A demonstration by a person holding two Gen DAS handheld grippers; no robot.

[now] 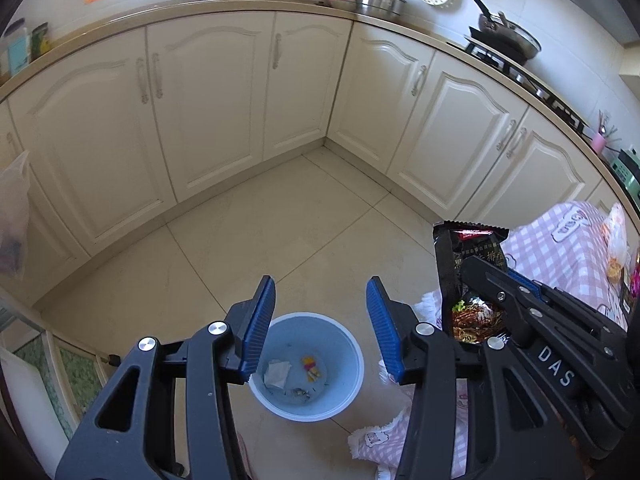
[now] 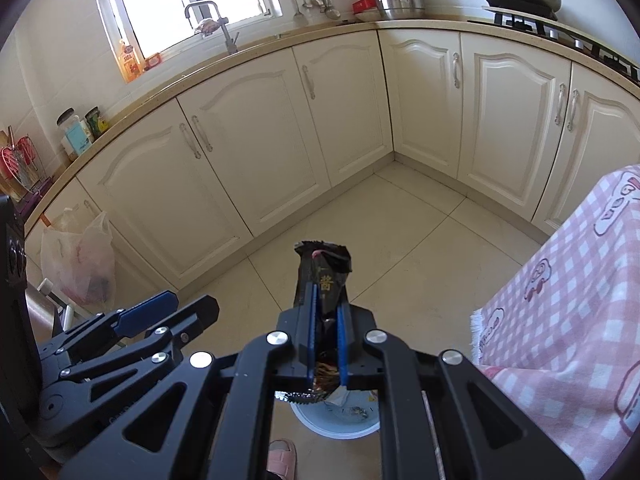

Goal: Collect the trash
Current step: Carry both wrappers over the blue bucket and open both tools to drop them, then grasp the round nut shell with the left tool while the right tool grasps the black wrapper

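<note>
Bin (image 1: 352, 364) mouth open from above; tablecloth (image 1: 560, 248) edge crowds right side.

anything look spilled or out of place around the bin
Nothing spilled. The bin stands upright on the floor with scraps inside. The only stray item is the black snack wrapper, pinched in the right hand-held gripper above the bin.

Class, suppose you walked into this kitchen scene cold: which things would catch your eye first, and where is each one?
First, the black wrapper pinched upright in the right gripper, held above the floor. Next, the blue bin on the tiles below the open left gripper, with scraps of trash at its bottom. Then the pink checked cloth at the right edge.
</note>
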